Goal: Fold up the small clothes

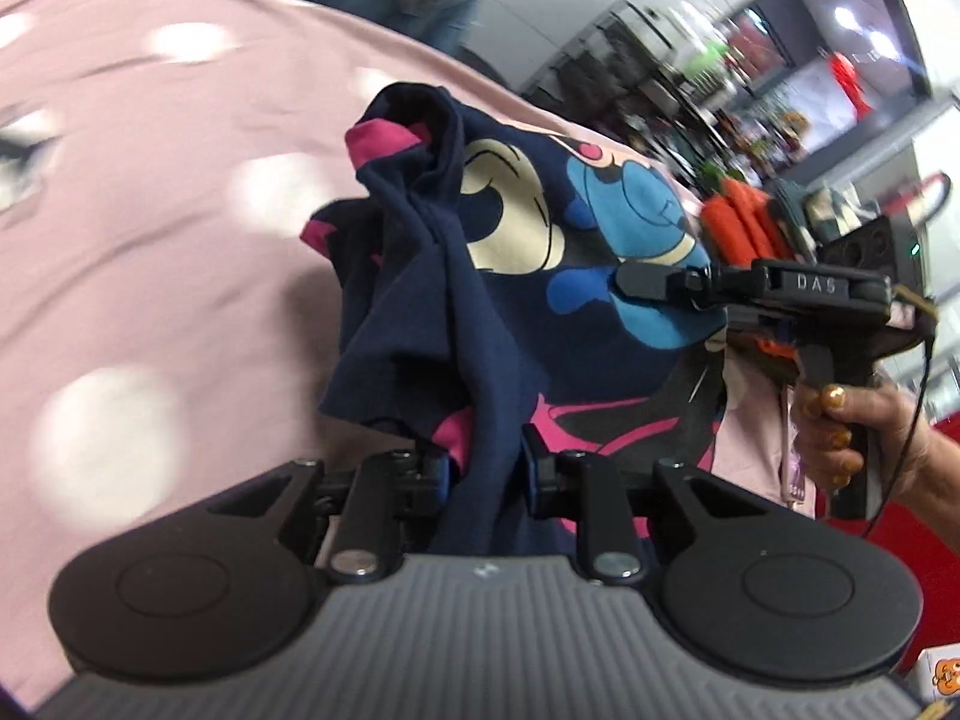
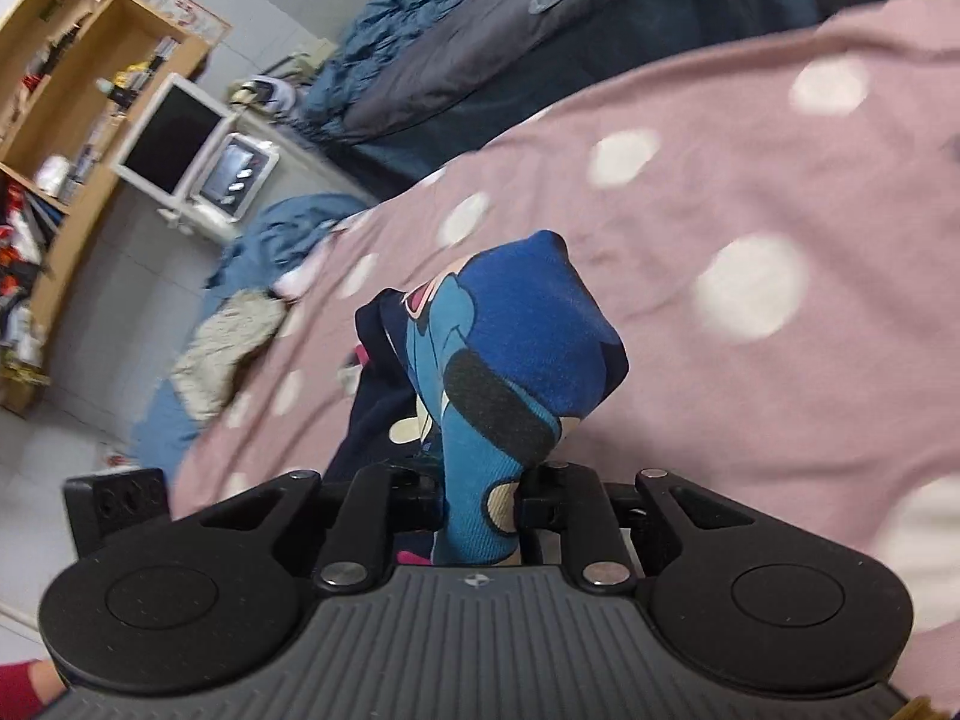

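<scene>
Left gripper: clamped narrow on a bunched fold of the navy printed garment, low centre of the left wrist view. Right gripper: likewise pinched shut on the blue printed part of the same garment, low centre of the right wrist view; also seen from the side at mid right of the left view, biting the blue patch.

Garment lifted clear, slung between the two grips, crumpled and twisted in the middle, above the pink dotted bedspread that fills the left and upper parts of both views. Cartoon print in cream, blue and pink facing the left camera.

Probably mid-lift, ahead of spreading. To do it well: draw the two grips apart until the cloth hangs flat and untwisted, keep both pinches level, lower onto a bare stretch of bedspread print side down, then fold. Risk: a bunched grip releasing a layer, or the twist getting folded in.

Hard to make out: which edge or corner each grip holds, whether sleeve, hem or shoulder; whole shape of the garment lost in folds. Fingertips of both grippers buried in cloth. Motion blur over bedspread and background. Shelf and grey-blue bedding at upper left and top of the right view, details unreadable. Orange item at right of the left view, unidentifiable.
</scene>
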`<action>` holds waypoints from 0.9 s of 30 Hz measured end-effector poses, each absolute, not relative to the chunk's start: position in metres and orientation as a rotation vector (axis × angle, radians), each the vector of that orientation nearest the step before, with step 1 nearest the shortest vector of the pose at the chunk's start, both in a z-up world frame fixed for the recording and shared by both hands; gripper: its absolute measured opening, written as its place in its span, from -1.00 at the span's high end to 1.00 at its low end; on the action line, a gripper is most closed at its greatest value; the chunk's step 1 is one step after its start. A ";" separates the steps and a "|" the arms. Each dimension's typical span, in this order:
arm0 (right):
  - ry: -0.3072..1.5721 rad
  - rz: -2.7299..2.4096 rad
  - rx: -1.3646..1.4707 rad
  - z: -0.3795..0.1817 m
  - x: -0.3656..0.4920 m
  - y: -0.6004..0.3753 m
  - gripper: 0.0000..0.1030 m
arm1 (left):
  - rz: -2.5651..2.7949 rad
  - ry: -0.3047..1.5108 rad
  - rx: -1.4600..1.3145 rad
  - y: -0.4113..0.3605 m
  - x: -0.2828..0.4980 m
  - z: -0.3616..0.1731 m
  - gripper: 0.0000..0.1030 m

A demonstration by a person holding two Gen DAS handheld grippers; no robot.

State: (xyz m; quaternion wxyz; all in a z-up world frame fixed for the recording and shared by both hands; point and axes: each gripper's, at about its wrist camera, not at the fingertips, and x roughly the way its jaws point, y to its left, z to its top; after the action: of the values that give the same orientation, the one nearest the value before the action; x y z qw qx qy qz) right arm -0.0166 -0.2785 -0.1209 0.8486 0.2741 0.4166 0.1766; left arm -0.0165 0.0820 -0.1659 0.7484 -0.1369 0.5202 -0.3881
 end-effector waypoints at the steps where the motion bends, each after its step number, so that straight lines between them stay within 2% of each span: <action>1: 0.875 0.334 0.546 -0.116 -0.017 -0.296 0.38 | -0.878 1.137 -0.288 0.057 -0.011 -0.166 0.60; 6: 0.866 0.123 0.430 -0.106 -0.015 -0.383 0.38 | -0.978 1.138 -0.205 -0.067 0.004 -0.168 0.66; 10: 0.914 -0.086 0.410 -0.123 -0.008 -0.422 0.36 | -0.973 1.180 -0.103 -0.144 0.010 -0.178 0.67; 12: 0.941 -0.140 0.302 -0.137 -0.001 -0.416 0.24 | -0.934 1.214 -0.081 -0.161 0.011 -0.186 0.67; 14: 0.940 -0.202 0.245 -0.154 0.004 -0.409 -0.01 | -0.889 1.241 -0.056 -0.163 0.011 -0.192 0.67; 16: 0.952 -0.274 0.230 -0.166 0.007 -0.406 -0.09 | -0.871 1.239 -0.027 -0.154 0.009 -0.194 0.64; 19: 0.928 -0.295 0.114 -0.166 0.008 -0.383 -0.31 | -0.824 1.247 0.051 -0.140 0.009 -0.193 0.53; 23: 0.835 -0.304 -0.118 -0.159 -0.009 -0.353 -0.68 | -0.735 1.227 0.164 -0.116 0.008 -0.183 0.57; 26: 0.734 -0.289 -0.214 -0.150 -0.036 -0.343 -0.67 | -0.800 1.134 0.191 -0.107 0.003 -0.158 0.57; 27: 0.704 -0.259 -0.228 -0.146 -0.049 -0.343 -0.51 | -0.832 1.093 0.212 -0.112 -0.001 -0.148 0.57</action>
State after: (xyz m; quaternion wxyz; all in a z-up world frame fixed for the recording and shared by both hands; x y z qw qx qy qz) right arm -0.0487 -0.3435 -0.1458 0.9242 -0.1111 0.3430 -0.1260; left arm -0.0014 -0.1121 -0.1480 0.7680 0.0975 0.5036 -0.3834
